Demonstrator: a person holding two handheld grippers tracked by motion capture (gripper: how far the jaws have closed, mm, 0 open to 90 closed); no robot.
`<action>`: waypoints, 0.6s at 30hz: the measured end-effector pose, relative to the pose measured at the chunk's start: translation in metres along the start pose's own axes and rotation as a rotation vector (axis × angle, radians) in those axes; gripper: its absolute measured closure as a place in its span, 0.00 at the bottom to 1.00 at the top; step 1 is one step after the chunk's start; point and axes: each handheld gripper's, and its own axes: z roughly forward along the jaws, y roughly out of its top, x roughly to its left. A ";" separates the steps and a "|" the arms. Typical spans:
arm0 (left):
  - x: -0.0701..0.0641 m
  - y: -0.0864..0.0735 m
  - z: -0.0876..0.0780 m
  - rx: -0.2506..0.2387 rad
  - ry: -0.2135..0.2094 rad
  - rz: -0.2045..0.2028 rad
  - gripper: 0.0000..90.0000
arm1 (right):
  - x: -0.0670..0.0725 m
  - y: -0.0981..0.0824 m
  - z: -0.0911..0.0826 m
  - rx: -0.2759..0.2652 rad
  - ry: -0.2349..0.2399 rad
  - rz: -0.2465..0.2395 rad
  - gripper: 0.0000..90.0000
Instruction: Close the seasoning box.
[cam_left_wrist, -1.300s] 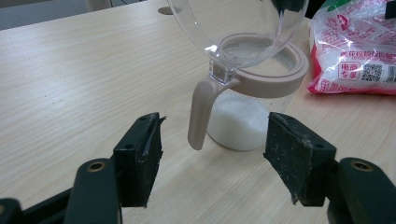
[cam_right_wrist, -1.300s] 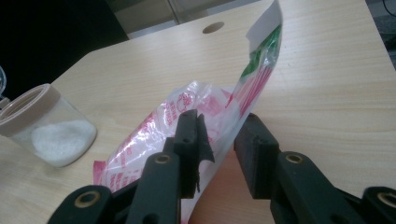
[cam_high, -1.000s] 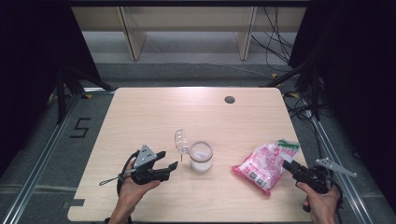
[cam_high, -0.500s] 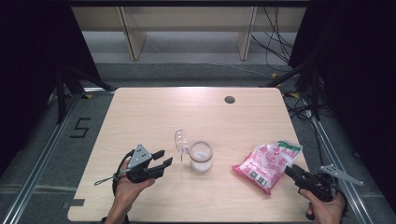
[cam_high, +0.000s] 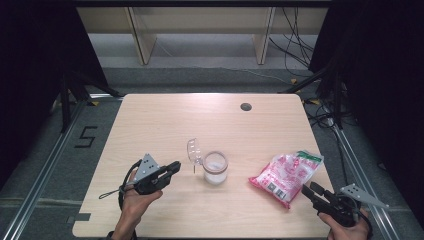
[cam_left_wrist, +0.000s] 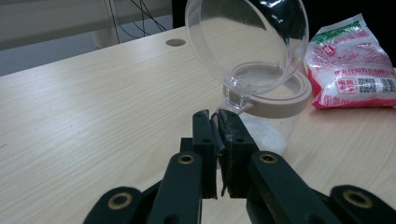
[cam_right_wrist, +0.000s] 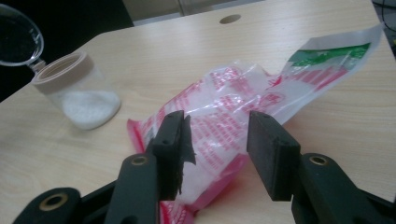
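The clear jar (cam_high: 215, 168), holding a layer of white granules under a tan rim, stands on the wooden table (cam_high: 165, 125) with its hinged transparent lid (cam_high: 194, 151) swung open and upright. That suits filling, and the pink and white printed bag (cam_high: 286, 173) lying flat beside it looks like the source.

The left gripper (cam_high: 170, 168) sits just short of the jar, on the lid's side. Its jaws have just been closing and now stand pressed together with nothing between them; in the left gripper view the jar (cam_left_wrist: 268, 109) and lid (cam_left_wrist: 247, 44) rise straight beyond the tips. The left hand (cam_high: 136, 197) holds it low and nearly level, pointing at the jar.

The right gripper (cam_high: 306, 191) lies at the near end of the bag, apart from the jar. Its jaws have just been opening and stand half spread; in the right gripper view the bag (cam_right_wrist: 261, 102) lies between and beyond them, and the pads do not seem to press on it. The right hand (cam_high: 346, 226) is low at the table's near edge, angled toward the bag. My guess is that a fresh grip on the bag comes next.
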 end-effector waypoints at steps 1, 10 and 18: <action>0.000 0.000 0.001 0.002 -0.007 0.008 0.96 | 0.000 0.000 0.001 -0.012 0.020 -0.033 0.63; -0.003 0.007 0.010 0.011 -0.016 0.032 0.99 | 0.012 -0.008 -0.004 0.001 0.042 -0.070 0.62; -0.007 0.015 0.019 0.009 -0.022 0.054 0.99 | 0.019 -0.012 -0.005 0.028 0.043 -0.075 0.59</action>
